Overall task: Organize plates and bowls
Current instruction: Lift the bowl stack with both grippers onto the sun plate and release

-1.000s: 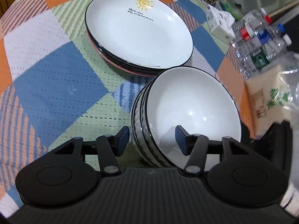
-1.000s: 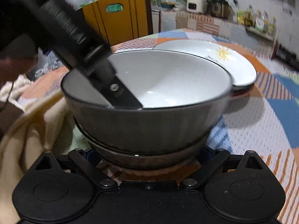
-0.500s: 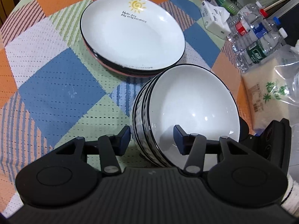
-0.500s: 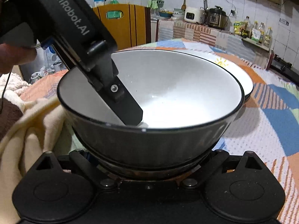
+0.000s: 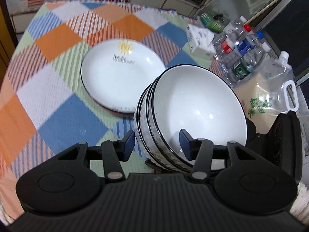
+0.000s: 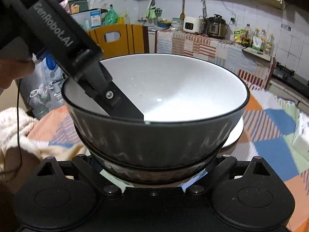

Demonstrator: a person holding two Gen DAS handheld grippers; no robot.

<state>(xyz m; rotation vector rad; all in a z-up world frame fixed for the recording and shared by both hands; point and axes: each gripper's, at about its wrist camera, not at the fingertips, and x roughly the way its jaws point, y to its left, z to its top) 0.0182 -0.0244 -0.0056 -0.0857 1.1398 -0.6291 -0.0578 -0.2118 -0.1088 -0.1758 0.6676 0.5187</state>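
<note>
Together, the left claw (image 5: 156,145) pinches the stacked bowls' (image 5: 193,112) rim while the right claw (image 6: 152,166) clamps their base, above the tabletop (image 5: 63,89).

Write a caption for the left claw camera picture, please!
Left claw clamps stacked bowls above the plates.

bowls (image 5: 195,112): shiny white, bumpy outside
plate (image 5: 119,77): smooth, shiny
cloth (image 5: 58,73): woven, dull
bottles (image 5: 241,58): clear plastic
</note>
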